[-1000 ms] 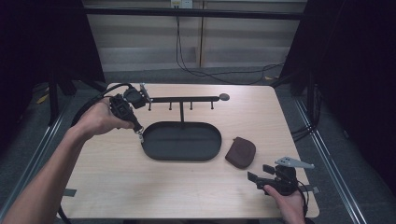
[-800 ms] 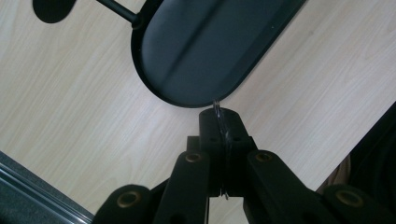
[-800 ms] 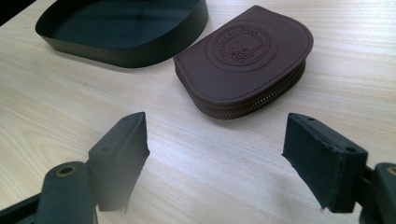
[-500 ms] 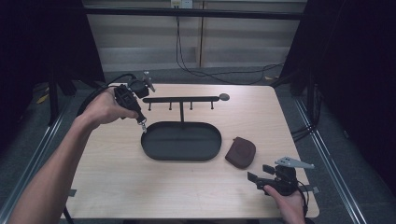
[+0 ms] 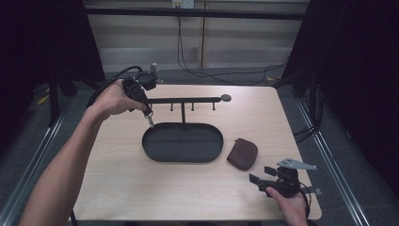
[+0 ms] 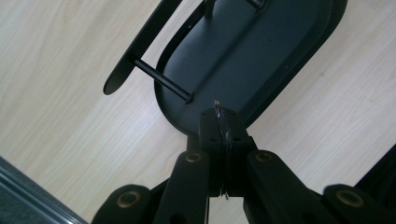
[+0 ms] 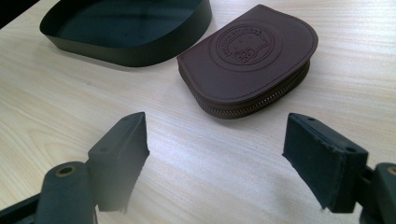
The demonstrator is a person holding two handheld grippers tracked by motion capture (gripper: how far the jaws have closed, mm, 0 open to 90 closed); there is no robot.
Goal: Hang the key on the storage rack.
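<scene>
Wooden table [image 5: 117, 188], centre frame: black oval tray [image 5: 182, 142]. Left gripper [image 6: 219, 122], upper left, clamps apparently a key ring [image 6: 218, 108]. Right gripper [image 7: 215, 163], lower right, gapes wide before brown pouch [image 7: 250, 58].

High cam overhead; gripper cams close.

We take this for a lab recording bay: a bare wooden table [image 5: 141, 188] framed by black curtains [image 5: 42, 42], loose cables [image 5: 226, 75] across the grey floor [image 5: 235, 77], metal rails [image 5: 33, 155] alongside.
</scene>
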